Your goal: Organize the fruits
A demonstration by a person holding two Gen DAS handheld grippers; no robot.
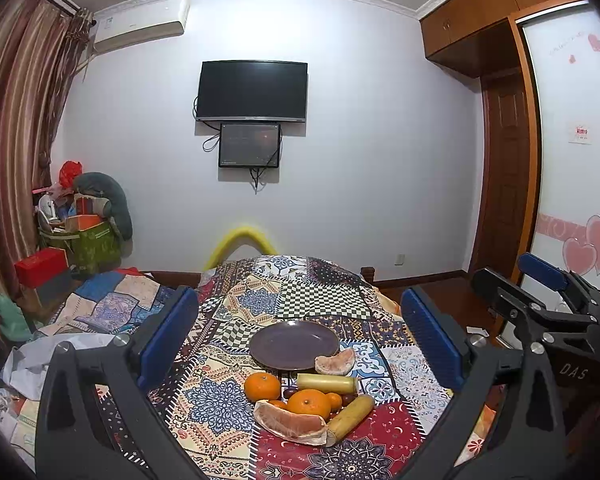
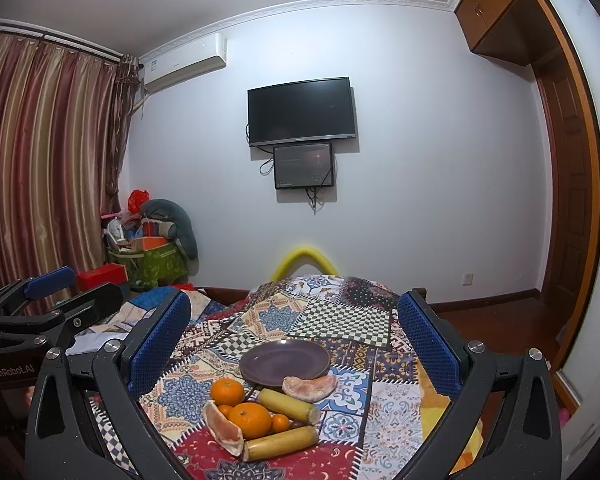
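Note:
A dark purple plate (image 1: 294, 344) (image 2: 285, 361) lies empty on the patchwork cloth. In front of it sits a pile of fruit: two large oranges (image 1: 309, 403) (image 2: 250, 419), small oranges, two yellow sugarcane-like sticks (image 1: 350, 416) (image 2: 281, 442), and two pomelo wedges (image 1: 290, 422) (image 2: 310, 387). One wedge touches the plate's near rim. My left gripper (image 1: 300, 340) is open and empty, above and short of the pile. My right gripper (image 2: 294, 344) is open and empty, likewise held back from the fruit. Each gripper shows at the edge of the other's view.
The patchwork cloth (image 1: 320, 300) covers a table with edges dropping off left and right. A yellow curved chair back (image 1: 242, 240) stands behind it. Clutter and boxes (image 1: 80, 232) fill the left corner. A wooden wardrobe (image 1: 500, 160) is at the right.

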